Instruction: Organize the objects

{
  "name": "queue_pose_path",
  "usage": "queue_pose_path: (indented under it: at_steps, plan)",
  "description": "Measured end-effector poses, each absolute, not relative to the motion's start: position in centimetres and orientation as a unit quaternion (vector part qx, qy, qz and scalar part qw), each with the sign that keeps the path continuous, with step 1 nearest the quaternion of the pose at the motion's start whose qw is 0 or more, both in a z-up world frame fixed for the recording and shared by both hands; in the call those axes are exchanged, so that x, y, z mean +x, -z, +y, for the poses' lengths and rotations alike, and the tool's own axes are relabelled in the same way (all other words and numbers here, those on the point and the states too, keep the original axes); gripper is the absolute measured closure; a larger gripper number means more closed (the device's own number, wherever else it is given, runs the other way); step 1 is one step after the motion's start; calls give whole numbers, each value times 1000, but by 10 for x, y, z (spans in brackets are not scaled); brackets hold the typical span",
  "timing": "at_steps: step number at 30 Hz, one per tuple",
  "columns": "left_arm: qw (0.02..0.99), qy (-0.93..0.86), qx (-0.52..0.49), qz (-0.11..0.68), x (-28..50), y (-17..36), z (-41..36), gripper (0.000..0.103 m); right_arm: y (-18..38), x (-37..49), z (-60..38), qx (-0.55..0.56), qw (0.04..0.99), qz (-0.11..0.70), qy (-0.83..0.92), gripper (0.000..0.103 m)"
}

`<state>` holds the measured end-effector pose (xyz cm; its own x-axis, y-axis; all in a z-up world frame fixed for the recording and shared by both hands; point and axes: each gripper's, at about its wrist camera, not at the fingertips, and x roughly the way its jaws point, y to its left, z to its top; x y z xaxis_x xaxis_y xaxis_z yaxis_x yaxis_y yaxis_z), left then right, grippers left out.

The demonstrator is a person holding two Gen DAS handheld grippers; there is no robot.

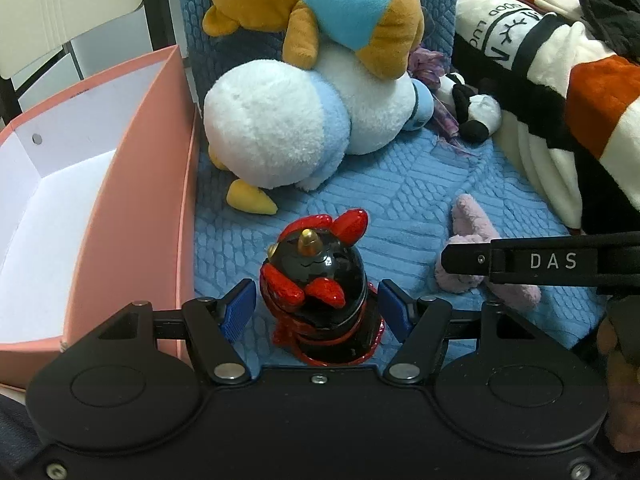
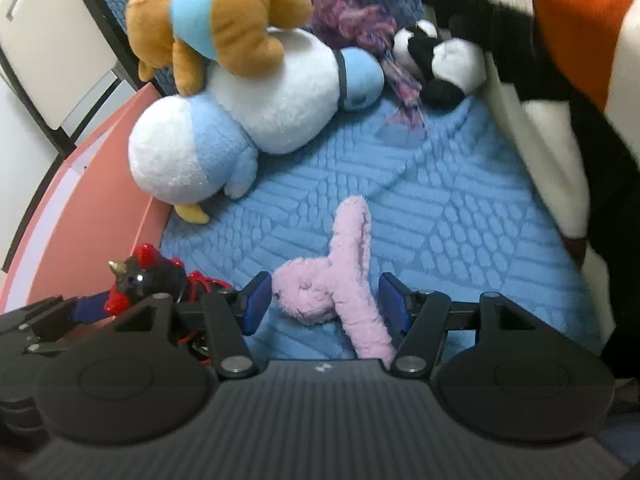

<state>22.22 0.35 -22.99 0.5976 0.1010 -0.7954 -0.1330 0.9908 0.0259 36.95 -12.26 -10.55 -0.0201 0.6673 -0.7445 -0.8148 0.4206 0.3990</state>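
Both grippers open over toys on blue textured cover, pink box at left.

Left gripper (image 1: 318,306): jaws parted around glossy black-and-red figurine (image 1: 318,292), which stands upright on the blue cover (image 1: 400,200); blue pads sit just beside its flanks with a sliver of gap each side, no grip. Right gripper (image 2: 324,300): jaws parted, pink plush (image 2: 340,280) lies flat between them on the cover, pads clear of it, one long limb stretching away forward. Figurine just beside the wall of the pink box (image 1: 132,184), whose white inside shows. Farther back: white-and-light-blue plush (image 1: 288,128) lying down, brown plush with blue shirt (image 1: 332,12) draped on top of it. Beside those, small black-and-white plush (image 1: 472,108) touching purple yarn-like bundle (image 1: 428,64). Right edge: large white, black and orange plush (image 1: 560,80).
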Motion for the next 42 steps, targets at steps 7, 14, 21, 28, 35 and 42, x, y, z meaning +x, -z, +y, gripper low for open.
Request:
queue_pose_path:
  at_steps: [7, 14, 21, 28, 35, 42]
  plan:
    - [892, -61, -35, 446, 230, 229, 9, 38, 104, 372, -125, -66, 689, 481, -538, 46]
    - [892, -65, -37, 446, 233, 230, 11, 43, 101, 369, -130, -81, 699, 471, -531, 46]
    - [890, -72, -58, 446, 233, 228, 17, 46, 99, 365, -132, -91, 707, 465, -525, 46]
    - [888, -68, -82, 448, 228, 215, 24, 46, 96, 356, -129, -109, 716, 467, -507, 46]
    - [887, -59, -106, 446, 221, 190, 33, 46, 69, 345, -128, -104, 713, 464, -515, 46]
    - [890, -62, -110, 439, 219, 162, 41, 46, 34, 342, -132, -94, 710, 459, -526, 54]
